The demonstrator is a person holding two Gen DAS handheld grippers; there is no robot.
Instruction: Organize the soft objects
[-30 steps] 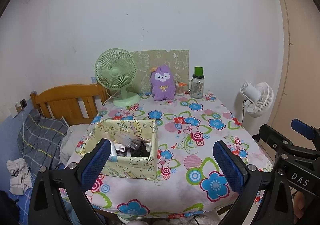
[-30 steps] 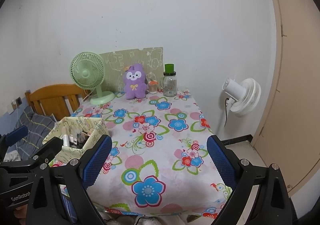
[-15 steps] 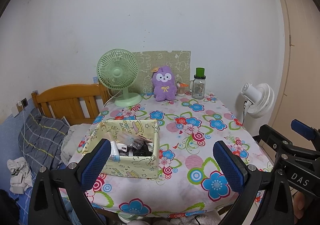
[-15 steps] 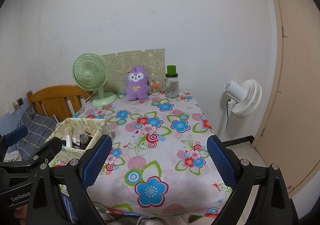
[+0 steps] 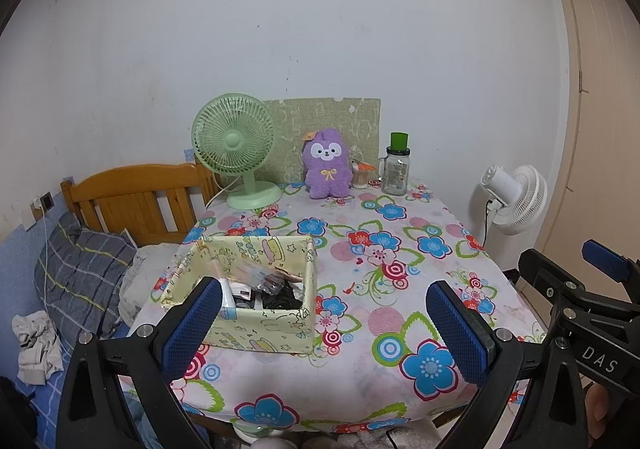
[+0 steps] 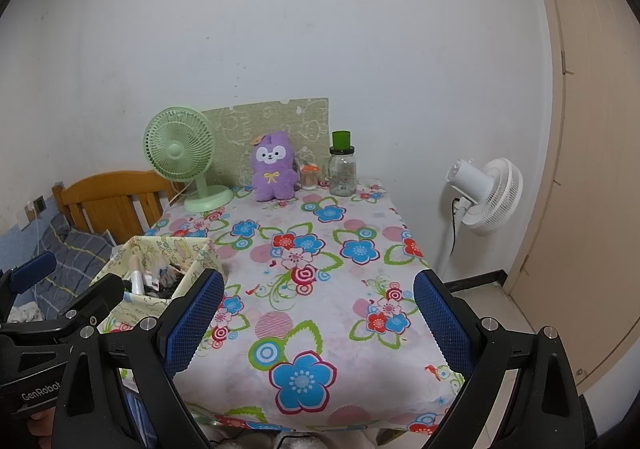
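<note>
Here, both grippers held short of the near edge of a table under a white cloth printed with bright flowers (image 5: 362, 377), neither touching anything. Left gripper (image 5: 324, 323) released, blue textured pads spread wide with only air between them; right gripper (image 6: 320, 319) likewise spread wide and carrying nothing. Seen also from the other side: right gripper at the right edge of the left wrist view, left gripper at the lower left of the right wrist view.

Far back on the cloth, upright against a pale green patterned board (image 5: 362, 117) leaning on the wall: a purple plush toy with a white face and a yellow bow (image 5: 327, 165), well apart from both grippers. Just left of it, a mint-green desk fan on a round base (image 5: 236, 147). Just right, a small orange-topped container (image 5: 362, 173), then a clear glass jar with a green lid (image 5: 396, 165).

Nearer, toward the left edge of the table, an open pale yellow fabric box with cartoon prints (image 5: 256, 333), filled with mixed small items, contents too jumbled to name.

Beyond the table's left side, a wooden headboard (image 5: 136, 197) and a grey plaid pillow (image 5: 80, 269). By the right wall, a white standing fan (image 6: 486, 193) on the floor.
</note>
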